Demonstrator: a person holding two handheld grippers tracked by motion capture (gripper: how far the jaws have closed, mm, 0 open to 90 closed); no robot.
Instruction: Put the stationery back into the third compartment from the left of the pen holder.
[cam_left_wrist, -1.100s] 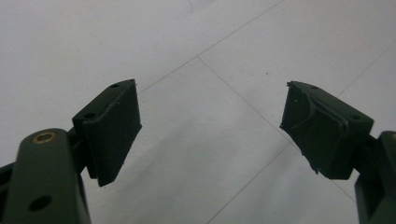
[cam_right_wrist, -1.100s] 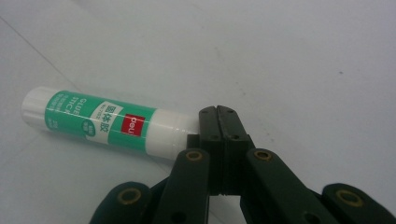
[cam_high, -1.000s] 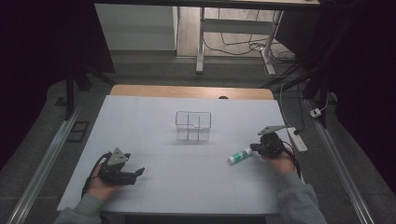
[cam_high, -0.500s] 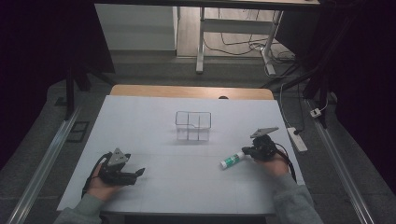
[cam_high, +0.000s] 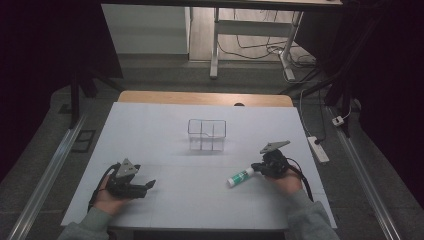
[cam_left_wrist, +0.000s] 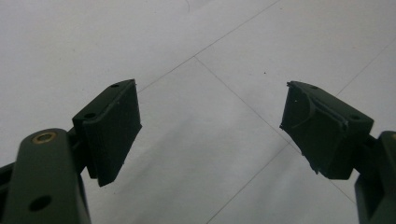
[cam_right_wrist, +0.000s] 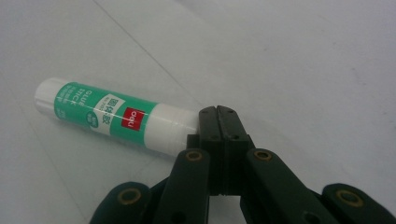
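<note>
A green and white glue stick (cam_high: 240, 176) lies flat on the white table (cam_high: 150, 130) at the front right. My right gripper (cam_high: 256, 170) is shut with nothing between its jaws. In the right gripper view its closed tips (cam_right_wrist: 218, 112) rest against the white end of the glue stick (cam_right_wrist: 107, 114), which points away to the left. At the front left, my left gripper (cam_high: 147, 186) sits low over the table. Its jaws (cam_left_wrist: 210, 126) stand wide open over bare table.
A small clear two-compartment container (cam_high: 206, 134) stands near the middle of the table, beyond both grippers. A white power strip (cam_high: 318, 149) lies on the floor off the table's right edge. A wooden strip (cam_high: 205, 98) borders the far edge.
My right gripper has slid left and toward the near edge, and the glue stick has moved the same way ahead of its tips. The left gripper has stayed put.
</note>
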